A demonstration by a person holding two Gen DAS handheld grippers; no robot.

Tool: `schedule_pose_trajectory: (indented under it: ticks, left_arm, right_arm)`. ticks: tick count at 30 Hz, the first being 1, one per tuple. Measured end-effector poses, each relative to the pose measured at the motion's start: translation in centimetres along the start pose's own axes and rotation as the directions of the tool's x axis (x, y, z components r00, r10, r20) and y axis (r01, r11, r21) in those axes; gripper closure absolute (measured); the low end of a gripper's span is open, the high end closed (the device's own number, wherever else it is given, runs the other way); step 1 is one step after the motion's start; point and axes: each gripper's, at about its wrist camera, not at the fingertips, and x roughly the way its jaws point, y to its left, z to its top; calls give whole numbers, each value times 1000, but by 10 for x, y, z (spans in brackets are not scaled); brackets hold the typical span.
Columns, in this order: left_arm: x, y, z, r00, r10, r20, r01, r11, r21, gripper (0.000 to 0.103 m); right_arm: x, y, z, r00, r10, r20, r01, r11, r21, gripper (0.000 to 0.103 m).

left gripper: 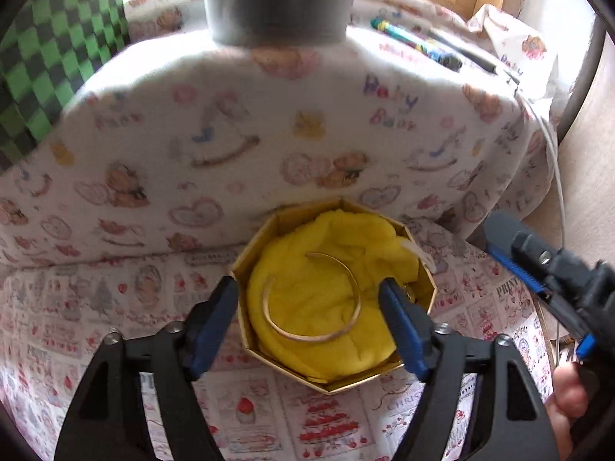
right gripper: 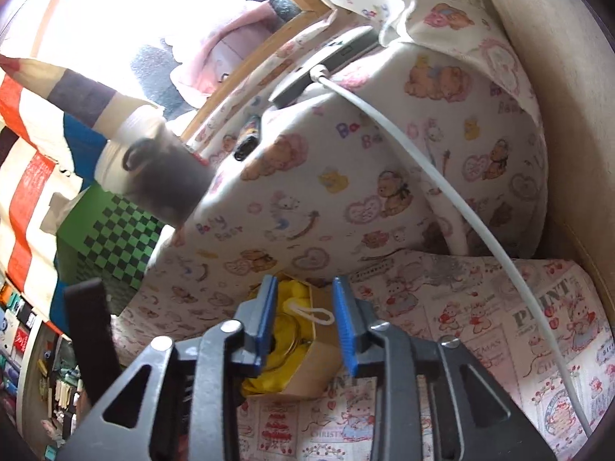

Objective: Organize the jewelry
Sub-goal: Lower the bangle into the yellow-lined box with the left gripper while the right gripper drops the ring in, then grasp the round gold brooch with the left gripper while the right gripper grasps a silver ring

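Note:
A thin gold bangle (left gripper: 313, 299) lies on a yellow cloth (left gripper: 307, 269) inside an open gold octagonal box (left gripper: 346, 384), which sits on a printed cloth. My left gripper (left gripper: 309, 286) is open above the box. Its left finger stands at the box's left edge and its right finger is over the yellow cloth, so the bangle shows between them. My right gripper (left gripper: 503, 242) reaches in from the right, beside the box. In the right wrist view it (right gripper: 304, 282) is open. The box (right gripper: 307, 368), the cloth (right gripper: 292, 296) and a white loop tag (right gripper: 313, 313) show beyond its jaws.
A large cushion (left gripper: 269, 123) printed with bears rises just behind the box. A white cable (right gripper: 442, 192) runs down over it from a flat grey device (right gripper: 326, 61). A grey cylinder (left gripper: 280, 0), pens (left gripper: 415, 44) and a green checkered box (left gripper: 50, 57) lie further back. A thumb (left gripper: 569, 392) shows low right.

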Motion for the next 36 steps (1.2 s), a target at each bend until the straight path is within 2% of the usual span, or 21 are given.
schedule_pose_trajectory:
  ticks: [7, 10, 12, 16, 20, 22, 24, 27, 32, 34, 36]
  left_arm:
    - [-65, 18, 4, 989, 32, 143, -33, 999, 8, 19]
    - [-97, 30, -2, 977, 49, 207, -52, 999, 6, 14]
    - [-115, 40, -9, 970, 63, 235, -65, 998, 2, 14]
    - [-148, 60, -24, 943, 126, 310, -128, 992, -11, 12]
    - [-169, 75, -37, 907, 184, 378, -190, 982, -21, 7]
    - [-175, 82, -43, 903, 193, 383, -193, 980, -39, 7]
    - [-183, 91, -52, 906, 159, 392, -147, 987, -61, 7]
    - [-190, 101, -59, 886, 202, 417, -176, 979, -100, 4]
    - [-194, 115, -69, 861, 228, 455, -197, 974, -115, 0]
    - [-189, 118, -71, 865, 231, 446, -200, 973, -115, 0]
    - [-181, 122, -73, 879, 229, 418, -194, 973, -125, 0]
  right_arm:
    - [-9, 12, -2, 1000, -7, 27, 8, 999, -38, 65]
    - [-18, 33, -7, 996, -58, 70, 66, 990, -125, 65]
    - [-23, 48, -11, 995, -52, 86, 67, 981, -181, 59]
    - [-28, 75, -23, 995, -24, 97, 49, 963, -266, 57]
    - [-29, 93, -34, 994, -17, 107, 51, 945, -324, 53]
    - [-27, 101, -39, 994, -16, 107, 53, 937, -346, 52]
    - [-28, 107, -43, 993, -17, 114, 57, 930, -363, 49]
    - [-28, 114, -48, 992, -18, 122, 65, 919, -389, 48]
    - [-30, 123, -56, 992, -6, 129, 60, 906, -420, 43]
    - [-29, 126, -61, 992, -8, 129, 64, 898, -435, 41]
    - [-26, 130, -65, 991, -22, 135, 81, 889, -451, 38]
